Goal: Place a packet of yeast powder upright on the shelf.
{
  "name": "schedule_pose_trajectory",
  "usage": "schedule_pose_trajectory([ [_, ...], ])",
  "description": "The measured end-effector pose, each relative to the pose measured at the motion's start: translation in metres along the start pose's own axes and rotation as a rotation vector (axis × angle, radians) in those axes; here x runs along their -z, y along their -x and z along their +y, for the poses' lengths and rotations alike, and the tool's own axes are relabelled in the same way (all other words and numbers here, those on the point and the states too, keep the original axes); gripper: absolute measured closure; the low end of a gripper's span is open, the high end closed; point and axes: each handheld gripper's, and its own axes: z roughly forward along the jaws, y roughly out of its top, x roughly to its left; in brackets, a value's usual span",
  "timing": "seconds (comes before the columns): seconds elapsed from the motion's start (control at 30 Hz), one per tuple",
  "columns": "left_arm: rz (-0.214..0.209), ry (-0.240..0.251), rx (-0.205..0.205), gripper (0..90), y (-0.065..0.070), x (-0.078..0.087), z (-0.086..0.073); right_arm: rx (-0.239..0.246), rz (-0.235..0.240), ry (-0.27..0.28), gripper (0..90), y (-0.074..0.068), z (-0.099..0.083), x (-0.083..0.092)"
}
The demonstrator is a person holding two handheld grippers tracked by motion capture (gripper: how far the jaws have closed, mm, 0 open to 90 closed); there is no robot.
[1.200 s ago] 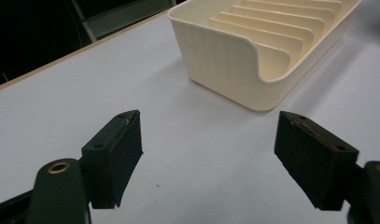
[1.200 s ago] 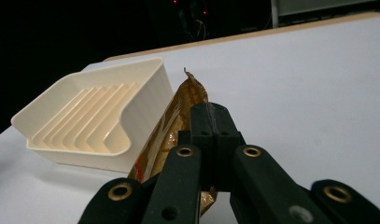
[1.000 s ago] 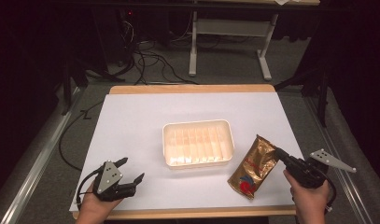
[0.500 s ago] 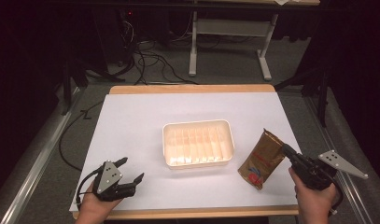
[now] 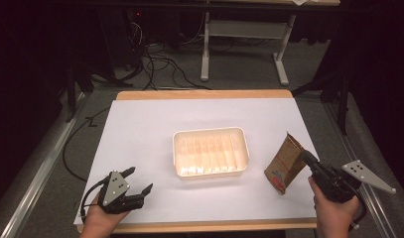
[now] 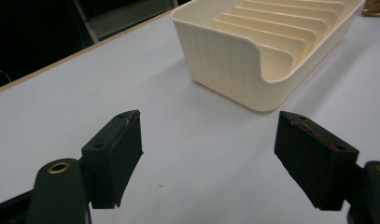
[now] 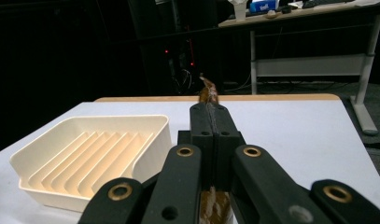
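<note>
The right gripper (image 5: 304, 159) has its jaws pressed flat together on a brown foil packet (image 5: 285, 163), pinching it near one edge so that the packet stands tilted over the right side of the white surface (image 5: 155, 129) rather than lying on it; holding it by the edge this way seems meant to keep the flat body free, so it can be slid edge-first into one of the slots of the cream ribbed tray (image 5: 211, 152) that sits in the middle of the surface, just to the left of the packet and apart from it. In the right gripper view the packet (image 7: 209, 94) shows as a thin brown strip sticking out past the closed pads, which fits a slim, flat pouch. The left gripper (image 5: 138, 182) rests low near the front left corner of the surface with its jaws spread wide and nothing between them (it looks parked, out of the way, yet aimed at the tray (image 6: 267, 51) as if ready to steady it). The packet is crinkled and glossy, golden-brown, with a red and blue patch near its lower end; the print is probably a label, though it is too small to read.
</note>
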Motion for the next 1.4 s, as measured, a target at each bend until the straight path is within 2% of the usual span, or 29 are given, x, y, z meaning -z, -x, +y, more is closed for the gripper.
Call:
schedule_pose_trajectory([
  [0.17, 0.0, -0.001, 0.0, 23.7, 0.0, 0.0, 0.0, -0.018, 0.004, 0.016, 90.0, -0.001, 0.001, 0.001],
  [0.2, 0.0, -0.001, -0.001, 23.7, 0.0, 0.0, 0.0, -0.03, 0.013, 0.021, 90.0, -0.001, 0.002, 0.001],
  [0.3, -0.001, -0.001, 0.0, 23.7, 0.0, 0.0, 0.0, -0.11, 0.065, 0.045, 90.0, 0.0, 0.002, 0.0],
  [0.37, -0.007, -0.003, 0.004, 23.7, 0.0, 0.0, 0.0, -0.121, 0.077, 0.052, 90.0, -0.002, 0.003, 0.0],
  [0.53, 0.002, 0.0, -0.001, 23.7, 0.0, 0.0, 0.0, -0.105, 0.096, 0.056, 90.0, -0.011, 0.005, -0.002],
  [0.77, -0.005, -0.003, 0.003, 23.7, 0.0, 0.0, 0.0, -0.046, 0.097, 0.043, 90.0, -0.02, 0.007, -0.006],
  [1.07, -0.009, -0.012, 0.009, 23.7, 0.001, 0.001, -0.001, -0.025, 0.116, 0.053, 90.0, -0.025, 0.014, -0.009],
  [1.13, 0.007, 0.001, 0.003, 23.7, 0.0, 0.001, -0.001, -0.019, 0.123, 0.055, 90.0, -0.027, 0.017, -0.01],
  [1.4, 0.012, 0.004, 0.01, 23.7, -0.002, 0.003, -0.002, 0.038, 0.159, 0.061, 90.0, -0.044, 0.04, -0.019],
])
